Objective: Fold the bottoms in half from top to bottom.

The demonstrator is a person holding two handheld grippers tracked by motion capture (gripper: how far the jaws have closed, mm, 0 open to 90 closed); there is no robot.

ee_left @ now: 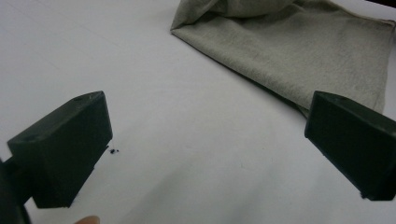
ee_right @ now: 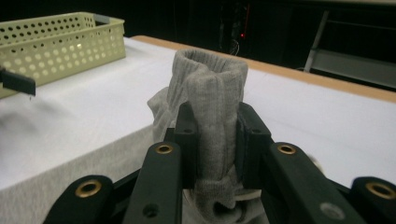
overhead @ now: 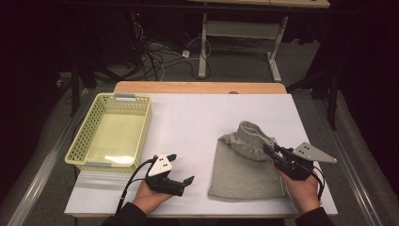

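A grey knit garment (overhead: 240, 172) lies on the right half of the white table (overhead: 188, 117), its ribbed cuff (overhead: 249, 136) lifted off the surface. My right gripper (overhead: 269, 151) is shut on that cuff, and in the right gripper view the cuff (ee_right: 212, 79) stands bunched upright between the two jaws of the right gripper (ee_right: 215, 126). My left gripper (overhead: 182, 167) rests near the front edge, left of the garment, open with nothing between its jaws. In the left gripper view the left gripper (ee_left: 205, 140) faces the garment's flat lower part (ee_left: 299, 51) across bare table.
A pale yellow perforated basket (overhead: 84, 136) stands at the table's left side; its wall (ee_right: 56, 42) appears in the right gripper view. The table's wooden far edge (overhead: 197, 87) runs behind. Cables and a desk frame lie on the floor beyond.
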